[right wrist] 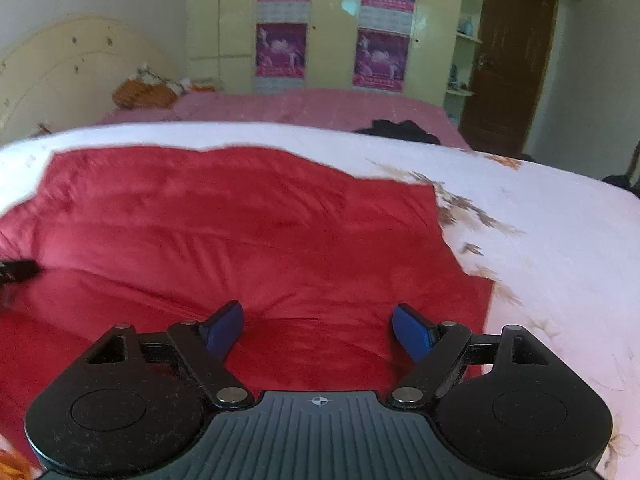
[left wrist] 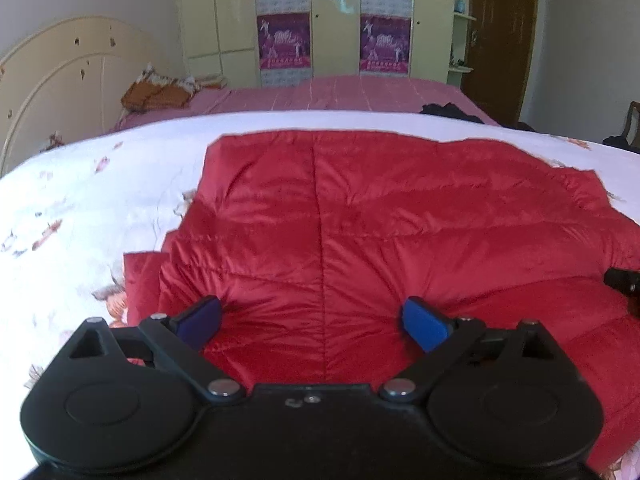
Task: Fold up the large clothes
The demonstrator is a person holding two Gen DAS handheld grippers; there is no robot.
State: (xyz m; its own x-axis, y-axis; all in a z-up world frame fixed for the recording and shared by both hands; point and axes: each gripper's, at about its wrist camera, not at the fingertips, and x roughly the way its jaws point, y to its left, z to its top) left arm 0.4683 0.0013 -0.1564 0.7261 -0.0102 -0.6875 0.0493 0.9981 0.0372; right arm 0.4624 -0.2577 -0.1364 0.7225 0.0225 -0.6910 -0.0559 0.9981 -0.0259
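Your two wrist views are daylit and fairly bright, with soft, shallow shadows in the folds of the red quilted garment (left wrist: pixel 360 220). The white floral bedcover (left wrist: pixel 80 208) blows out toward the near left in the left view — its pattern nearly vanishes there. A pale glare patch sits on the far wardrobe (left wrist: pixel 340 0) doors. Your right view is softer, smeared as if by motion — the garment's far edge and the posters (right wrist: pixel 380 56) lose detail. Both views bow strongly, and the corners go dark.
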